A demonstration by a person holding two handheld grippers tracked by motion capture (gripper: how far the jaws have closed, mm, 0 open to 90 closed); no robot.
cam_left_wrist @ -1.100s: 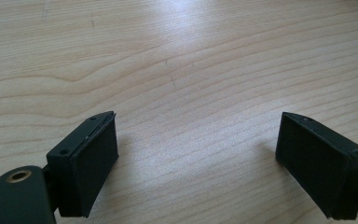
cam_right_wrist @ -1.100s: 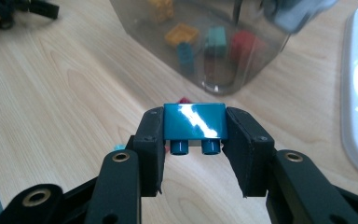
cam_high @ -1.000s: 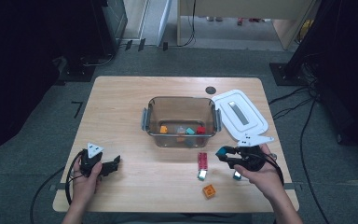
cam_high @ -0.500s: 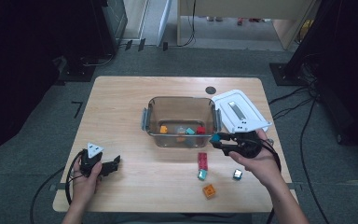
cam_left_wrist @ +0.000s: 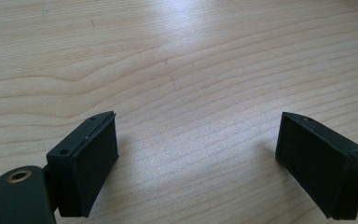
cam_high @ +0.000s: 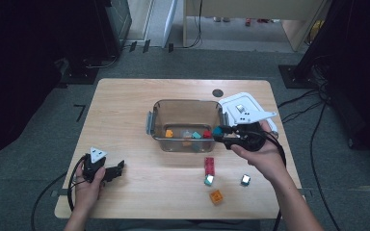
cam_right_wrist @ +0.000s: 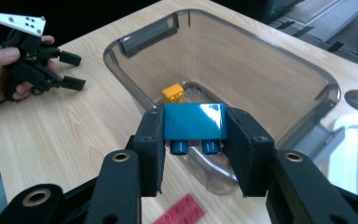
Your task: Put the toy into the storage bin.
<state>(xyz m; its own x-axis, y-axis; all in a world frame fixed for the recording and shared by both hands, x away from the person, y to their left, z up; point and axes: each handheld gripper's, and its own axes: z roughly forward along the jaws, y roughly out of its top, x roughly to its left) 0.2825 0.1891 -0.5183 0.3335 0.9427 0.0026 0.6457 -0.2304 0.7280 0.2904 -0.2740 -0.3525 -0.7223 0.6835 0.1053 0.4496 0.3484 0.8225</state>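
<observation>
A clear brown bin [cam_high: 185,102] stands at the table's middle, its white lid [cam_high: 250,102] lying to its right. My right gripper [cam_high: 219,132] hovers at the bin's near right corner, shut on a blue brick [cam_high: 217,130]. In the right gripper view the blue brick [cam_right_wrist: 195,121] sits squarely between the pads, studs pointing down, above the bin's rim [cam_right_wrist: 261,42]. An orange brick [cam_right_wrist: 174,93] lies on the bin's floor. My left gripper [cam_high: 118,169] rests at the table's near left, open. In the left gripper view its jaws [cam_left_wrist: 198,163] stand wide over bare wood.
On the table in front of the bin lie a red flat brick [cam_high: 209,165], two small shiny bricks [cam_high: 208,180] [cam_high: 245,180] and an orange brick [cam_high: 216,197]. Inside the bin are orange [cam_high: 169,133], teal [cam_high: 196,135] and red [cam_high: 206,134] pieces. A dark round hole [cam_high: 217,93] sits behind the bin.
My right gripper has risen from the table near the loose bricks and moved to the bin's right corner, carrying the blue brick. The left gripper has stayed put.
</observation>
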